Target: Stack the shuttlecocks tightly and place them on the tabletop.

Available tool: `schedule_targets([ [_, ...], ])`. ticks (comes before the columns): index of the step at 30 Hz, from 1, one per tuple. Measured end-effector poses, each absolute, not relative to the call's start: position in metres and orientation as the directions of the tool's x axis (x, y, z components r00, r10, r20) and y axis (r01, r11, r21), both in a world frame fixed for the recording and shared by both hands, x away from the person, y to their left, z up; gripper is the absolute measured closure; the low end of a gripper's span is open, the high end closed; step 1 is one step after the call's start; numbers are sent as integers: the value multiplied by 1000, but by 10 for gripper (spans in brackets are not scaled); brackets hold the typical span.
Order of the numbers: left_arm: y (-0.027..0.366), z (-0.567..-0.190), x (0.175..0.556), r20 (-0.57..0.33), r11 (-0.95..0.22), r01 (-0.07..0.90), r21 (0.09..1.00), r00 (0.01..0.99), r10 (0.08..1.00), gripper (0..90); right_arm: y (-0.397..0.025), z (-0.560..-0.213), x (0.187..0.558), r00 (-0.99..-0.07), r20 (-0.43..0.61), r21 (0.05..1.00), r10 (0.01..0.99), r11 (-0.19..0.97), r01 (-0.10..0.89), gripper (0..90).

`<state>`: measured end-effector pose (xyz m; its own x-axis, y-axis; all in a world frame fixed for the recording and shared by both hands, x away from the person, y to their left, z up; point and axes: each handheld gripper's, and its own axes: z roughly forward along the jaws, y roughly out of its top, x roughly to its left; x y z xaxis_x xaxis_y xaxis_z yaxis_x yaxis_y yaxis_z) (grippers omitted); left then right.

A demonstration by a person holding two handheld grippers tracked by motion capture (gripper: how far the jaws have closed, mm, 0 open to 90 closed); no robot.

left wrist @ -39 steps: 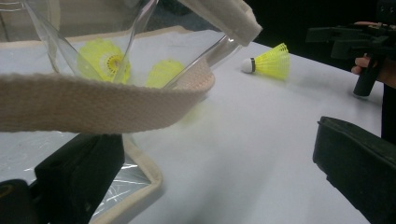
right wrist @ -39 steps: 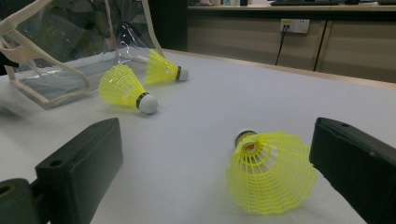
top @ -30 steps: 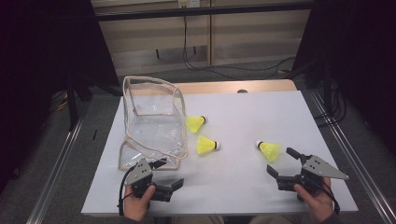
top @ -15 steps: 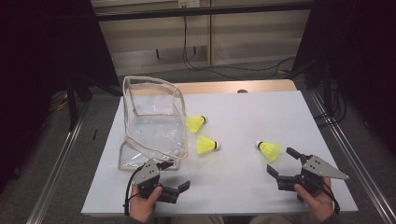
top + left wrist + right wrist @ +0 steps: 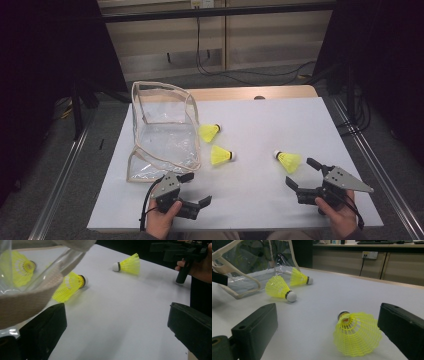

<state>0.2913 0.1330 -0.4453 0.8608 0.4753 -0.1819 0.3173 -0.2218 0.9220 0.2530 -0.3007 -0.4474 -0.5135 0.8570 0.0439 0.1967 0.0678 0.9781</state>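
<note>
**Shuttlecock lay just ahead of the wide right claw**

The right gripper (image 5: 303, 174) stood wide open and empty near the table's (image 5: 280, 120) front edge; the nearest shuttlecock (image 5: 357, 333) lay on its side between its jaws' lines, just ahead. The left gripper (image 5: 196, 189), also spread wide, sat beside the clear bag (image 5: 162, 135), with two more shuttlecocks (image 5: 221, 155) lying nearby.

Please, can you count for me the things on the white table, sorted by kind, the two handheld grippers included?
Yellow shuttlecocks: 3 — the far one, the middle one, the right one
Clear bag: 1
Grippers: 2 — left gripper, right gripper, both open and empty
Total: 6
</note>
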Motion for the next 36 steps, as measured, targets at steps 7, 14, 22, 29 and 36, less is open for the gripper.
schedule_targets([
  [7,120,-446,291,-186,-224,320,920,863,471,22,-301,-447,253,-515,44,978,856,68,197,24],
  [14,115,-445,291,-193,-214,324,921,860,473,22,-301,-447,253,-516,43,978,855,70,197,24],
  [22,109,-444,292,-181,-219,316,923,860,477,22,-300,-447,253,-520,45,978,853,69,199,24],
  [29,104,-444,292,-179,-218,313,924,861,477,21,-300,-447,253,-519,45,977,853,71,201,24],
  [36,99,-445,292,-179,-225,316,922,861,476,21,-300,-447,253,-520,45,977,853,71,201,24],
])
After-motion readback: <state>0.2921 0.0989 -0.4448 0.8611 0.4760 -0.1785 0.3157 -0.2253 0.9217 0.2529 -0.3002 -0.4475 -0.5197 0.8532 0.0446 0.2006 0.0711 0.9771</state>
